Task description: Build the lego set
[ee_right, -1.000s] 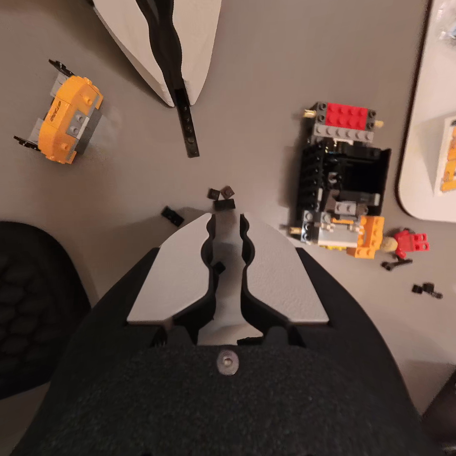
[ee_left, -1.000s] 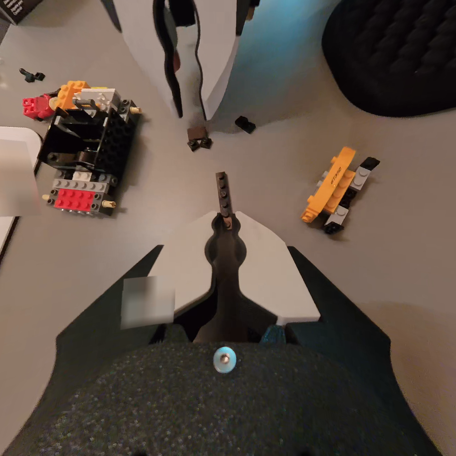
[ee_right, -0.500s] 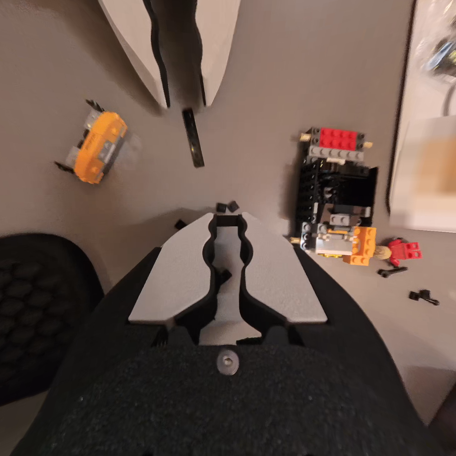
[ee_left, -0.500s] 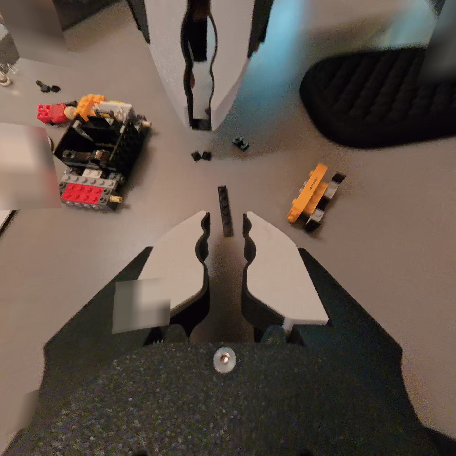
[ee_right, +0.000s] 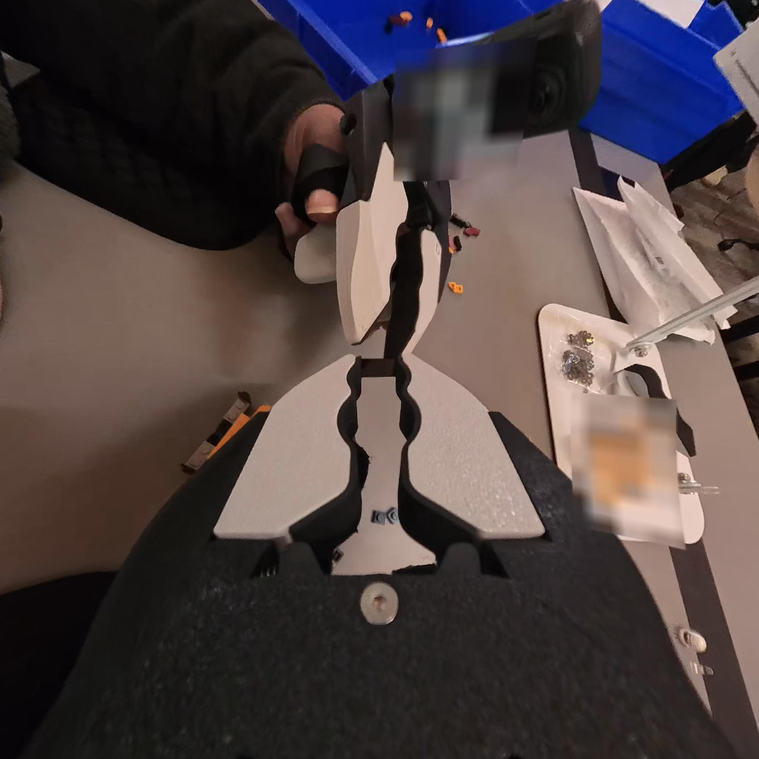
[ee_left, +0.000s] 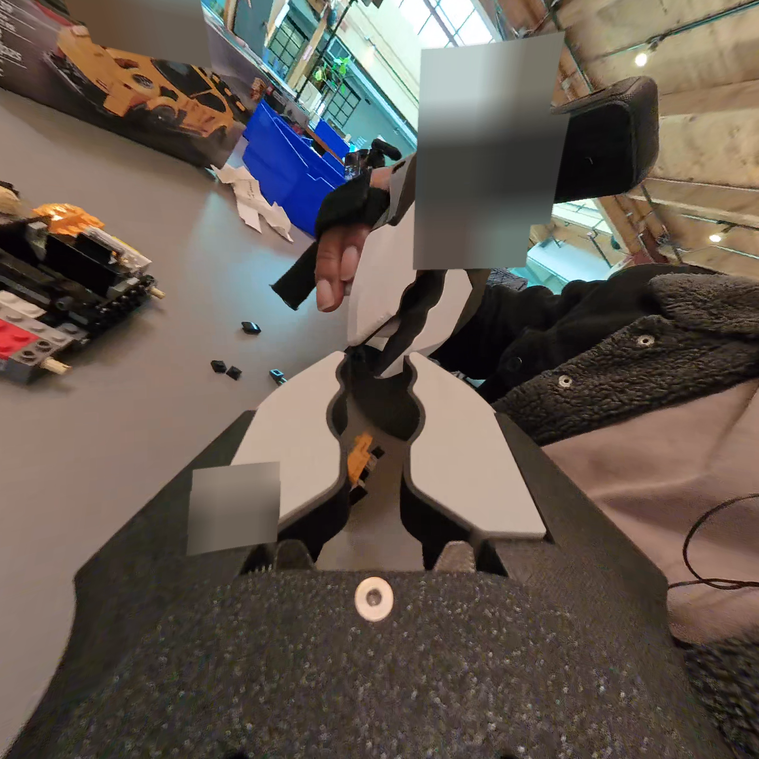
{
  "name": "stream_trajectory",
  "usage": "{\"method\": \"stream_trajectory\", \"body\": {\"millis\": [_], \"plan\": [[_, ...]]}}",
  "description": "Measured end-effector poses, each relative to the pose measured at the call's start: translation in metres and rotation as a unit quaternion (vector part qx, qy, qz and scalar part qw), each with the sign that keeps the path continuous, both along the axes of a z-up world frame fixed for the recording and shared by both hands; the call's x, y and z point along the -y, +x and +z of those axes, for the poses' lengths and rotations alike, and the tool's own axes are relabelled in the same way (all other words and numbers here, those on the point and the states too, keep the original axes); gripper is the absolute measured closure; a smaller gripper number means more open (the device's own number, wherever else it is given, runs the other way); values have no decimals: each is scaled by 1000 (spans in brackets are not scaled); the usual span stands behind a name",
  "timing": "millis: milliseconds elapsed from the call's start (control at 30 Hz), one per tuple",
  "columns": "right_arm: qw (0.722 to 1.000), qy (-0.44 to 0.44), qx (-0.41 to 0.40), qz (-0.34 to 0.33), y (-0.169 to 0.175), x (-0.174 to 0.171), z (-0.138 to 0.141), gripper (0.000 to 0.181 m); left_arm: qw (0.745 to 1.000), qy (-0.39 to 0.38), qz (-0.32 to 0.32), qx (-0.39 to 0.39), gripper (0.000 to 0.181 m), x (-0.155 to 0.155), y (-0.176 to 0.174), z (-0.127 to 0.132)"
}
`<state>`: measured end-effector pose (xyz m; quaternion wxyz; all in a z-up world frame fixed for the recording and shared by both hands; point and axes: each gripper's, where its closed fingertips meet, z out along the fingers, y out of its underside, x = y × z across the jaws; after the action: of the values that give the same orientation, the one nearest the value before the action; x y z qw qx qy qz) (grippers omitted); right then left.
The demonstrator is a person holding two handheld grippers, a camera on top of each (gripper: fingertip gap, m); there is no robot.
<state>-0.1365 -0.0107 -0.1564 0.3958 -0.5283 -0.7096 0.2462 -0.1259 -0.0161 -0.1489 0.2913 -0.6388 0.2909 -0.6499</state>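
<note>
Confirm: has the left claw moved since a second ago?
Yes. The left claw tilted up and right: the black chassis slid toward the left edge, and the room shows.

Each handheld gripper, the left gripper point(ee_left: 374, 361) and the right gripper point(ee_right: 378, 365), has two flat white fingers point(ee_right: 304, 451) edged with wavy black pads, set on a speckled black body with a round silver screw point(ee_right: 378, 603) at its middle. The person wears a dark fleecy jacket point(ee_left: 640, 353) with small metal snaps, and a black strap point(ee_right: 318, 170) crosses the hand point(ee_right: 308, 160).
</note>
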Motion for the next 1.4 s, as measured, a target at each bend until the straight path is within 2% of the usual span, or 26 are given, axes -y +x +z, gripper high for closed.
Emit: {"method": "stream_trajectory", "body": {"millis": [333,633,767,1233,1400], "plan": [[999,-2,-42,23,-4,13,13,166,997,-38,-48,43,163,12,0,10],[994,15,-41,103,-3,36,19,166,987,-77,-108,94,162,27,-1,22],[991,30,-32,124,-6,38,22,166,986,-80,-113,96,168,28,-1,23],[990,40,-37,128,-3,33,29,166,984,-86,-118,104,165,26,-4,24],[990,50,-26,128,-4,31,27,166,988,-73,-102,89,174,25,-2,22]]}}
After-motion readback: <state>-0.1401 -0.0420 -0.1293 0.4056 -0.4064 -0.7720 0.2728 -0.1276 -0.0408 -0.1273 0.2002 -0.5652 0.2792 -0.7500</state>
